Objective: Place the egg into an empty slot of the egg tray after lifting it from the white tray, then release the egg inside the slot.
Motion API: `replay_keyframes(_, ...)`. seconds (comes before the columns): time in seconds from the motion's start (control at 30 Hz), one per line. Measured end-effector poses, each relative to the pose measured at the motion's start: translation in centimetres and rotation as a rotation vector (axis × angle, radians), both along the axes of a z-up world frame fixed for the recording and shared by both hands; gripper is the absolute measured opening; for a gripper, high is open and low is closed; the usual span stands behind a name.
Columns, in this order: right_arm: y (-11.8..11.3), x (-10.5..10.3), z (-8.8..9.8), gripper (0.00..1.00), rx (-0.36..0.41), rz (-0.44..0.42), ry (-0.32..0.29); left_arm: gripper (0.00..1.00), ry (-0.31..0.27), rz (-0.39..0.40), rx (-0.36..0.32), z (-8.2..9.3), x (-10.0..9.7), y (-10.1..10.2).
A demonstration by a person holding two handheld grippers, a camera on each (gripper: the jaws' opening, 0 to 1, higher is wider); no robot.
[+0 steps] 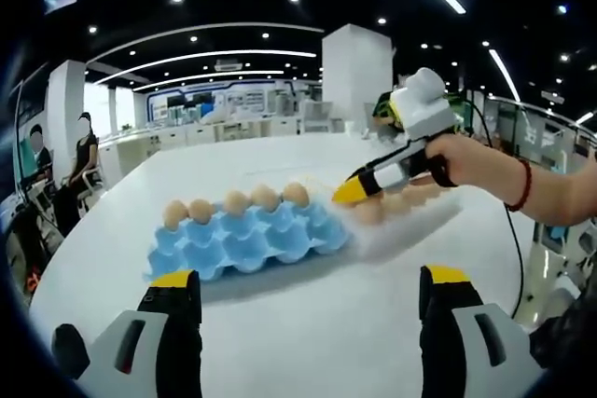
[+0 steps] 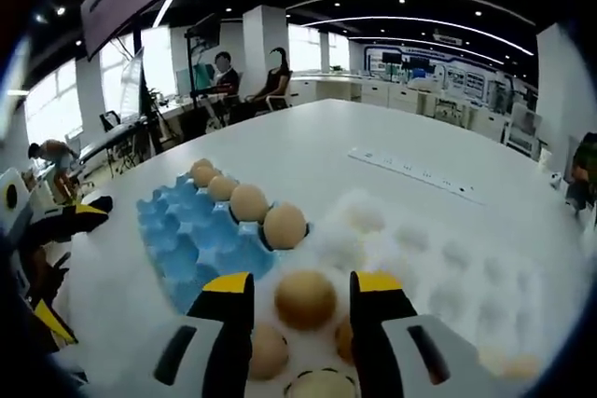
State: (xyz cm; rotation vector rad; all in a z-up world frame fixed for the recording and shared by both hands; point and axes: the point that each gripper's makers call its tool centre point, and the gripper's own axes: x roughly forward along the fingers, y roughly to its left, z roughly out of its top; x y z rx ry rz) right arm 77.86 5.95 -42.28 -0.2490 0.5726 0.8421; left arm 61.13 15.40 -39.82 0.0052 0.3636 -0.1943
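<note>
Straddling an egg (image 2: 305, 298) in the white tray (image 2: 438, 267), the right tool (image 2: 305, 288) gapes open; the blue egg tray (image 2: 191, 235) lies left. The left tool (image 1: 308, 291) hovers open above the worktop (image 1: 308, 323).

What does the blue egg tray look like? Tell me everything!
The blue egg tray looks like molded plastic or pulp, with rows of cupped slots and pointed bumps between them. It lies flat on the white table. Five brown eggs fill one edge row; the other slots look empty. It lies right beside the white tray.
</note>
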Motion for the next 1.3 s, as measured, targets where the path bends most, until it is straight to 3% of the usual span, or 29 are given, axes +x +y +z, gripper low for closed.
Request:
replay_keyframes(0.07,0.18,0.31,0.08,0.41,-0.034,0.007,-0.037,0.99,0.001,0.001,0.000,-0.07,-0.06,0.03)
replay_keyframes(0.4,0.30,0.43,-0.13,0.35,-0.066,-0.014,-0.019,0.99,0.000,0.004,0.001,-0.01,-0.04,0.45)
replay_keyframes(0.97,0.52,0.64,-0.27,0.29,-0.063,0.041,0.042,0.97,-0.005,-0.001,-0.008,0.26,0.01,0.59)
replay_keyframes(1.3,0.51,0.66,-0.24,0.28,-0.043,0.061,0.042,0.96,-0.002,-0.005,-0.021,0.08,0.06,0.43)
